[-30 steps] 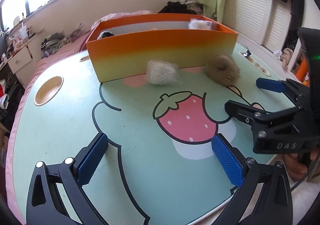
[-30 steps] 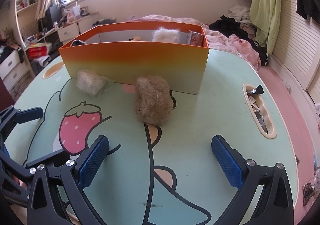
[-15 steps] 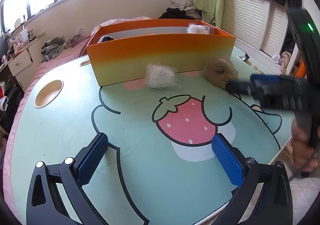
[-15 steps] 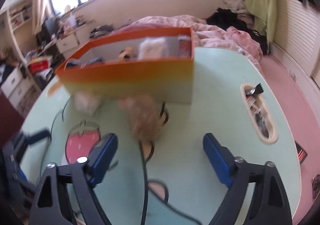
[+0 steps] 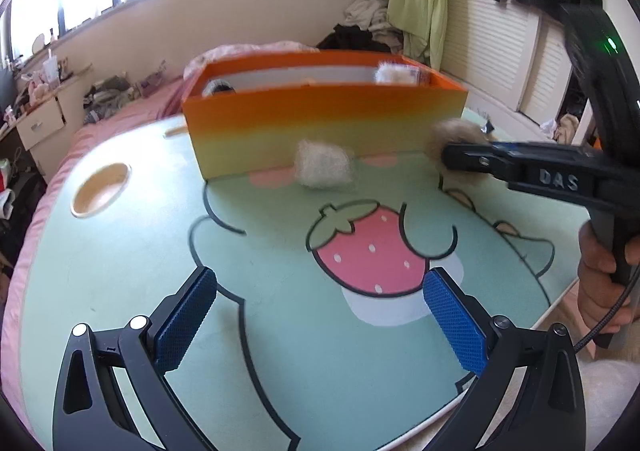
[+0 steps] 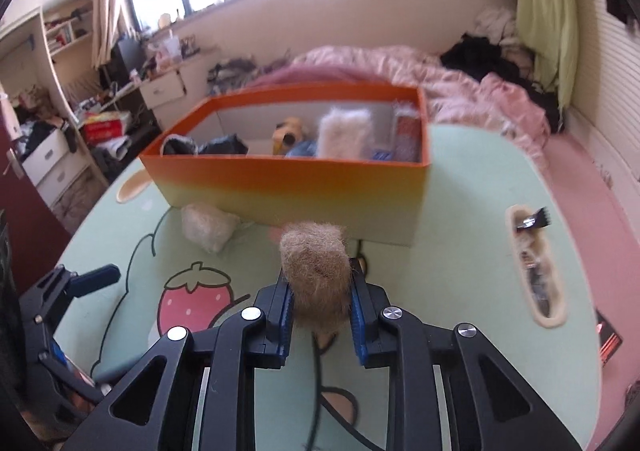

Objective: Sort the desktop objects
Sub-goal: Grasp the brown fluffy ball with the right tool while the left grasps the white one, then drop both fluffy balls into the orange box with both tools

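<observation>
A brown fluff ball (image 6: 316, 271) sits between the blue pads of my right gripper (image 6: 320, 279), whose jaws are closing and press it on both sides, just in front of the orange box (image 6: 288, 183). In the left wrist view the same ball (image 5: 456, 133) shows at the tip of the right gripper (image 5: 452, 157). A white fluff ball (image 5: 324, 169) lies on the table against the box's front wall (image 5: 320, 123). My left gripper (image 5: 320, 283) hangs open over the strawberry print, holding nothing.
The box holds several soft toys and packets. A round cup recess (image 5: 102, 193) lies at the table's left, and a long slot (image 6: 534, 271) with a small brush at its right. A hand (image 5: 600, 279) grips the right tool near the table's edge.
My right gripper went forward to the brown fluff ball, closed its wide jaws on it and rose a little. The left gripper stayed put and open.
</observation>
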{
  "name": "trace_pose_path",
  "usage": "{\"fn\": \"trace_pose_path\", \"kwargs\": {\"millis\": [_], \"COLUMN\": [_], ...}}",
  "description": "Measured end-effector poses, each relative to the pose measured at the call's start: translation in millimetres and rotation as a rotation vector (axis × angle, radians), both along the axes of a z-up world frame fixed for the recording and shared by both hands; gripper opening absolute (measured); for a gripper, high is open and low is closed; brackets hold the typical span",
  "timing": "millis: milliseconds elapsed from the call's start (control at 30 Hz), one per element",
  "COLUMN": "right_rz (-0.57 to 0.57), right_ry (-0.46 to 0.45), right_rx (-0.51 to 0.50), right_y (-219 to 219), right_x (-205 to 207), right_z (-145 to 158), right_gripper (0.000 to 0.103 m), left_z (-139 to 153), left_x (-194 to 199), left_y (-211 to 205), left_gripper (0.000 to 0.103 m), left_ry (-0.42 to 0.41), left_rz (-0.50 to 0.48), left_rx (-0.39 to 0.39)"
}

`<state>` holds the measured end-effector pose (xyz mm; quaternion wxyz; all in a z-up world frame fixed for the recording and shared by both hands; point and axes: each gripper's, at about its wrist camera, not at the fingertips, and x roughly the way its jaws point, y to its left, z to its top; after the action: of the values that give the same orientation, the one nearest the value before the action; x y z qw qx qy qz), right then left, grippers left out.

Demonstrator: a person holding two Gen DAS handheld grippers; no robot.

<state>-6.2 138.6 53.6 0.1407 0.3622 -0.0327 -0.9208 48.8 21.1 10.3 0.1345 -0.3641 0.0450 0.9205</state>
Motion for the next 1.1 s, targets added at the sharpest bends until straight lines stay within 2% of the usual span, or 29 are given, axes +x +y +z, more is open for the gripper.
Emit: {"fn": "trace_pose_path", "kwargs": {"millis": [100, 200, 267, 333, 433, 667, 700, 733, 767, 800, 967, 1100], "right_rz": [-0.005, -0.01, -0.011, -0.012, -0.018, -0.022, -0.021, -0.022, -0.022, -0.023, -0.034, -0.031], "right_ry": [0.017, 0.033, 0.038, 0.038, 0.042, 0.039, 0.041, 0.043, 0.047, 0.052, 0.07, 0.103], "right_rx": [-0.046, -0.068, -0.076, -0.08, -0.08, -0.079, -0.079, -0.076, -0.072, -0.069, -0.066, -0.06], "right_y": [10, 16, 18, 20, 22, 24, 24, 24, 24, 24, 27, 22], "right_x": [5, 7, 9, 10, 10, 9, 10, 11, 12, 12, 12, 0], "right_z": [8, 15, 18, 19, 19, 18, 18, 18, 18, 18, 22, 37], "right_gripper": [0.023, 0.023, 0.023, 0.023, 0.023, 0.023, 0.024, 0.024, 0.024, 0.024, 0.024, 0.024], "left_z": [14, 28, 32, 33, 33, 28, 25, 20, 15, 11, 12, 40], "left_x": [3, -3, -13, -27, -43, -66, -70, -74, -78, -81, -69, -58], "left_y": [1, 4, 4, 5, 10, 35, 39, 41, 42, 41, 17, -4], "left_gripper": [0.103, 0.103, 0.102, 0.095, 0.089, 0.085, 0.077, 0.061, 0.05, 0.031, 0.031, 0.031], "left_ry": [0.033, 0.072, 0.056, 0.025, 0.006, -0.032, -0.038, -0.051, -0.063, -0.076, -0.063, -0.021], "left_rz": [-0.025, -0.02, -0.024, -0.025, -0.033, -0.09, -0.089, -0.081, -0.075, -0.066, -0.067, -0.085], "left_rx": [0.024, 0.013, 0.032, 0.046, 0.012, -0.063, -0.084, -0.11, -0.124, -0.131, -0.047, 0.094]}}
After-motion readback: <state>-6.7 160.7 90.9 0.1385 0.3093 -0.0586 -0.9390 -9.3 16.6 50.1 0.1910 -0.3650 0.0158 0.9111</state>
